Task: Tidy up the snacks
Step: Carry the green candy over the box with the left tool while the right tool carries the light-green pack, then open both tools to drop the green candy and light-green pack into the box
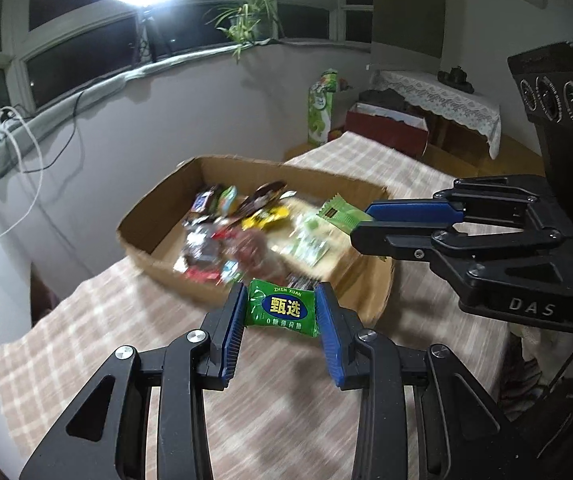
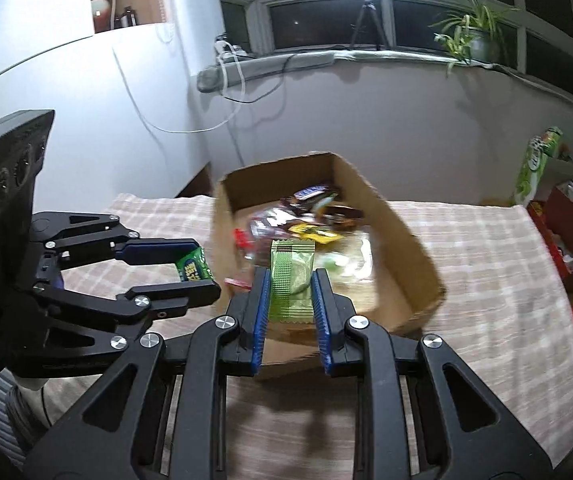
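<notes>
My left gripper (image 1: 282, 304) is shut on a dark green mint candy packet (image 1: 283, 311) and holds it above the checked tablecloth, just short of the near wall of a cardboard box (image 1: 154, 216). My right gripper (image 2: 289, 280) is shut on a light green wafer packet (image 2: 290, 280) above the box's near edge. The box (image 2: 402, 232) holds several mixed snack packets (image 1: 230, 232). In the left wrist view the right gripper (image 1: 360, 222) comes in from the right with its packet (image 1: 336, 214). In the right wrist view the left gripper (image 2: 202, 268) sits left of the box with its packet (image 2: 194, 268).
The table carries a beige checked cloth (image 1: 106, 344). Beyond its far end stand a green carton (image 1: 320, 110) and a red box (image 1: 386, 128). A ring light on a tripod (image 2: 366, 20) and a potted plant (image 2: 470, 36) stand on the windowsill.
</notes>
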`<state>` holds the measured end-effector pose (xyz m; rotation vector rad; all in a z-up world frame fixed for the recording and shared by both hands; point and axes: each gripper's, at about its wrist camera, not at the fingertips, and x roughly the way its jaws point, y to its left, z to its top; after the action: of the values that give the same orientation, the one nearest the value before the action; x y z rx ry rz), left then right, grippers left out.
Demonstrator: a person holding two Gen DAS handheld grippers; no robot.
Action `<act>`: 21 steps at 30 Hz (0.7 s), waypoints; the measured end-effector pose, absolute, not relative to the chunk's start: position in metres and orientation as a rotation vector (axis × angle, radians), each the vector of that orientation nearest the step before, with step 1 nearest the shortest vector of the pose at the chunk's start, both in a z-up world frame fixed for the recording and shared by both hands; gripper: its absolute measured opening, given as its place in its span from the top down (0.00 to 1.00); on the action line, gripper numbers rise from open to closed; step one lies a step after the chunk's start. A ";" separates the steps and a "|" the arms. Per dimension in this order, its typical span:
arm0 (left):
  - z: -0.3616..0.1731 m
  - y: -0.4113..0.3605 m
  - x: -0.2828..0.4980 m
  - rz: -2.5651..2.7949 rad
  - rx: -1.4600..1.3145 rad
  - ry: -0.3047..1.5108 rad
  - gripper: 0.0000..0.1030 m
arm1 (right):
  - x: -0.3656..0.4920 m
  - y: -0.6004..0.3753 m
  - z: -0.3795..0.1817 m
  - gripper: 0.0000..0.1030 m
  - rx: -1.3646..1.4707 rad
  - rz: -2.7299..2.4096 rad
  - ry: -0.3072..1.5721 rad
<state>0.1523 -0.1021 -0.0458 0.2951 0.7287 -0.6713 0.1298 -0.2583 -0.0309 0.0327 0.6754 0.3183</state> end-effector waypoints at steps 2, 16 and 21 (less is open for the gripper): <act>-0.047 -0.112 0.156 -0.676 0.293 0.728 0.67 | 0.134 -0.267 -0.033 0.79 0.038 0.311 0.683; -0.053 -0.142 0.161 -0.661 0.311 0.735 0.63 | 0.142 -0.277 -0.038 0.64 0.043 0.300 0.677; -0.050 -0.143 0.162 -0.638 0.307 0.731 0.63 | 0.140 -0.279 -0.036 0.58 0.048 0.291 0.666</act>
<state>0.1619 -0.1430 -0.0505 0.3068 0.7313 -0.6376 0.1400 -0.2794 -0.0362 0.0483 0.6661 0.2909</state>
